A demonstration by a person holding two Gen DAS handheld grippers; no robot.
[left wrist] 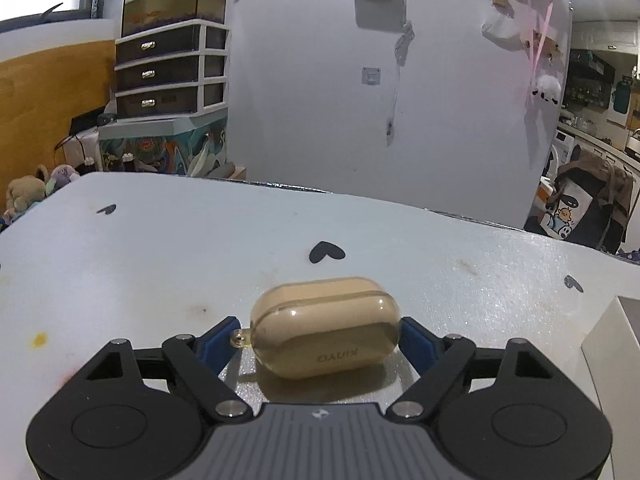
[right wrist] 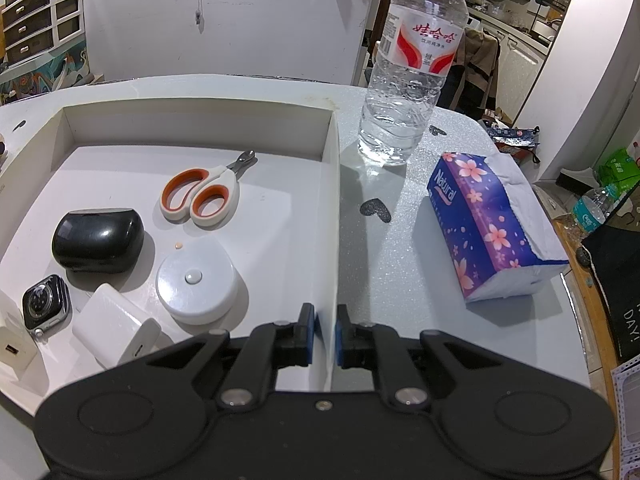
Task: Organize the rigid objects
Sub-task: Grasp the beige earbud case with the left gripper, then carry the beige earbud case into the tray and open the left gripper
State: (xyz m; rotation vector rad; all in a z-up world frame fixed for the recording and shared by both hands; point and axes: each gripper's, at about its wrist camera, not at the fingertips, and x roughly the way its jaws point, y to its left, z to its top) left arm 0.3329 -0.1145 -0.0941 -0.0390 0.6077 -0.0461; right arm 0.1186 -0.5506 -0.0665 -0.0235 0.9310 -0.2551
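One beige earbud case lies on the white surface between the left gripper jaws; the right pad appears to meet its end, the left stands just off its loop, not yet clamped. Right gripper jaws are clenched on the white tray wall.

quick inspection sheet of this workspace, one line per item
surface: white table with black heart marks
job's things: beige earbud case on the table; scissors, black case, round white device, watch, white charger lie in the white tray
clutter: water bottle, tissue pack
grippers: left claw straddles the earbud case, grip unclear; right claw shut on the tray wall
cables: nothing seen
surroundings: drawer unit, fish tank
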